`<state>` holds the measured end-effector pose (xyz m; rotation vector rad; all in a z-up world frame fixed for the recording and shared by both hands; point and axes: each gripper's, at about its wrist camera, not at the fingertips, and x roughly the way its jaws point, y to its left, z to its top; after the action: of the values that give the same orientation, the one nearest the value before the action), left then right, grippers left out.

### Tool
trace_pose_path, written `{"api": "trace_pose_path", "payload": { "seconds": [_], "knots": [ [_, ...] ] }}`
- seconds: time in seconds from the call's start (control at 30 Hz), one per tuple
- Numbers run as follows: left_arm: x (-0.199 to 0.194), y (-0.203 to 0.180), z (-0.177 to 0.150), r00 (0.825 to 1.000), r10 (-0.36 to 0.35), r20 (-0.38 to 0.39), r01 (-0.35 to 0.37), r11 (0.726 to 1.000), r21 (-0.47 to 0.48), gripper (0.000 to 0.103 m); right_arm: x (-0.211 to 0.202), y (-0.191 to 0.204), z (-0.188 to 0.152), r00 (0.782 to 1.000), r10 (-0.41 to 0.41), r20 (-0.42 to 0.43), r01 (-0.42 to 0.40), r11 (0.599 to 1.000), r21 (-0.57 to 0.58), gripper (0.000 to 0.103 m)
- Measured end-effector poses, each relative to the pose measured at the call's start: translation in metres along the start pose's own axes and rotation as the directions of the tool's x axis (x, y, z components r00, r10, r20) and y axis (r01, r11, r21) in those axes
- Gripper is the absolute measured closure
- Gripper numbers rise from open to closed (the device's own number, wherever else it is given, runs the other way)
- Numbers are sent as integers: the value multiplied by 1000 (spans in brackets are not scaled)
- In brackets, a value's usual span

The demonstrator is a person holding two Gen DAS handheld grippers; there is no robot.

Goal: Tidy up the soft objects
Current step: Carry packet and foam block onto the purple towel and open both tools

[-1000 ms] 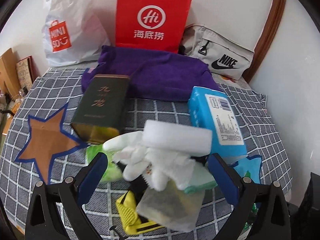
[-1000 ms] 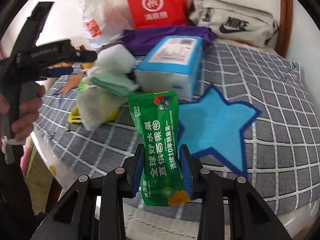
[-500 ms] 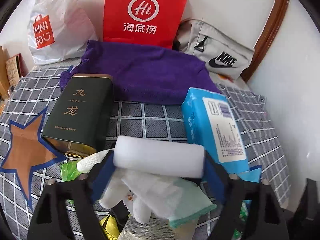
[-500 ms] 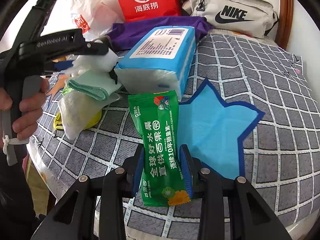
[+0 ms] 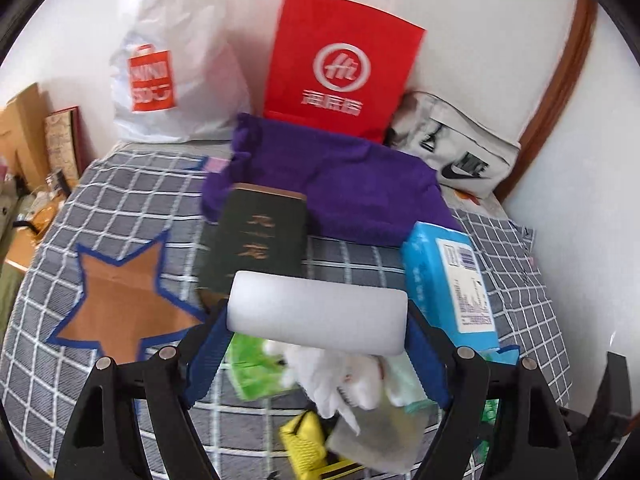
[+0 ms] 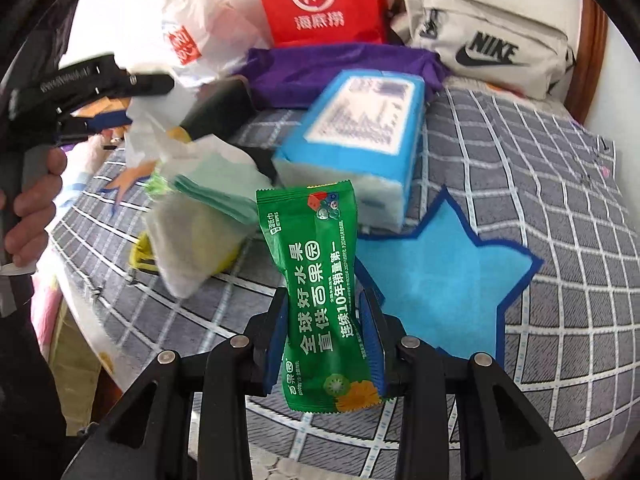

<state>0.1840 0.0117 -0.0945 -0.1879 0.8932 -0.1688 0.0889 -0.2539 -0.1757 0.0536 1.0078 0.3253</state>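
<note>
Now L gripper point(image 5: 316, 356) w/ sponge point(image 5: 317, 312)

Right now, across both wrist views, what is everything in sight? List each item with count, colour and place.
foam block: 1, white, in left gripper
snack packet: 1, green, in right gripper
tissue pack: 1, blue, bed right
tin: 1, dark green, bed centre
cloth: 1, purple, behind tin
star mats: 2, brown left, blue right
bags: red, white, grey, at wall
left gripper: shut
right gripper: shut
</note>
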Motion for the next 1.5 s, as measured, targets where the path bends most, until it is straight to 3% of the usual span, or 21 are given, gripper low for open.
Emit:
{"api": "trace_pose_path", "payload": {
  "seconds": [0.17,0.4,0.5,0.67,0.8,1.0,1.23,1.5],
  "knots": [
    [-5,23,5,1000,7,-7,-8,998,-56,22,-20,4,16,998,49,48,-50,999,9,68],
    [-5,37,12,997,-65,-36,62,993,-100,22,-29,5,57,994,37,105,-43,998,54,68],
    [3,42,6,992,-103,-69,94,988,-124,22,-28,8,62,993,29,113,-35,998,54,67],
    [2,53,5,993,-108,-49,98,982,-162,22,-19,13,59,996,38,81,-43,997,67,67],
    [-3,50,17,997,-75,-28,70,988,-138,22,-20,12,62,996,24,88,-31,997,74,67],
    [3,41,37,999,42,-15,-43,997,-69,22,-20,-1,85,993,-23,118,9,994,113,67],
    [20,32,71,997,79,-16,-79,997,-21,22,-7,-16,129,988,-78,134,62,991,121,67],
    [53,27,112,996,77,-33,-77,997,-11,22,17,-34,179,984,-90,152,70,988,136,67]
  ]
}}
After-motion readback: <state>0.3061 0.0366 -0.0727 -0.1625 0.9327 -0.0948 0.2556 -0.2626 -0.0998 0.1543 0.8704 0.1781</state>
